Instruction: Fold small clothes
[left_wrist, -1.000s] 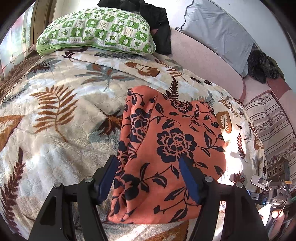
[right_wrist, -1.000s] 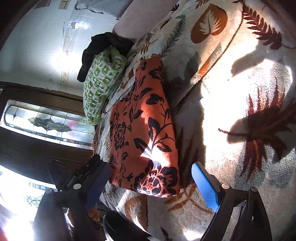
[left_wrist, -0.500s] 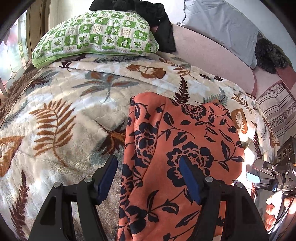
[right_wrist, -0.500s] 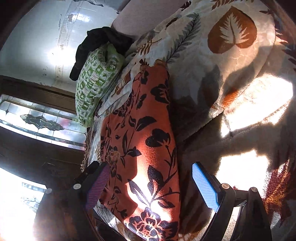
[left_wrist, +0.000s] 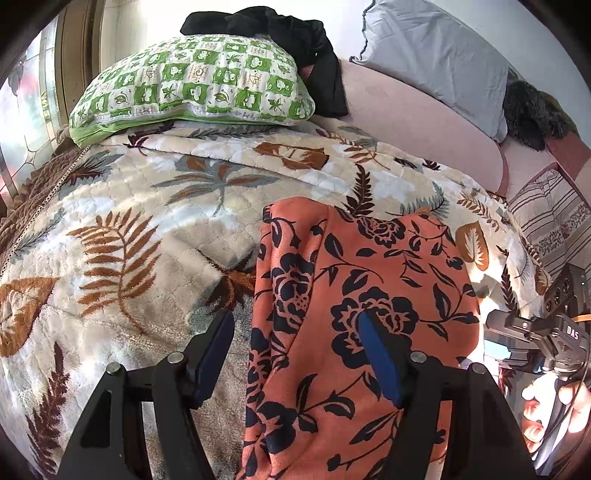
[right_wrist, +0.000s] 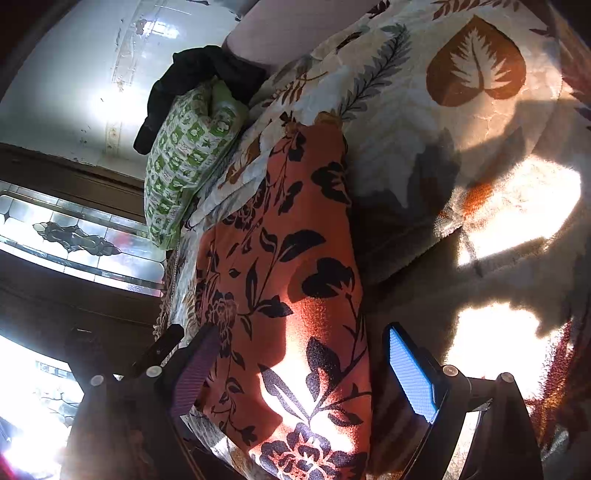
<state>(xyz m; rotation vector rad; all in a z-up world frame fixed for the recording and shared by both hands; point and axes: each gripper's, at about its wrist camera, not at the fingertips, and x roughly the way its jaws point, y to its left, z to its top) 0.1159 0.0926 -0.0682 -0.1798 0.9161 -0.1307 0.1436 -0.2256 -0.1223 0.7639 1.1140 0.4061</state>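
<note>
1. Plainly, one orange fleece garment printed with black flowers (left_wrist: 354, 295) lies flat on the bed's cream plush blanket with brown fern and leaf print (left_wrist: 129, 240), its long axis running straight away from both sets of jaws.
2. Left gripper (left_wrist: 295, 354): jaws parted about two-thirds, holding nothing; they straddle the garment's left long edge, one blue pad over the blanket, the other over the cloth.
3. Right gripper (right_wrist: 299, 369): jaws spread nearly full, empty; the near end of the garment (right_wrist: 280, 295) lies between and just ahead of them.
4. Neither looks clearly nearer; each sits at its own near corner, so a lengthwise fold away from the jaws seems likely.
5. Count: one garment, two grippers, one green-and-white checked pillow (left_wrist: 192, 85), one grey pillow (left_wrist: 436, 55), one black cloth heap (left_wrist: 295, 40).
</note>
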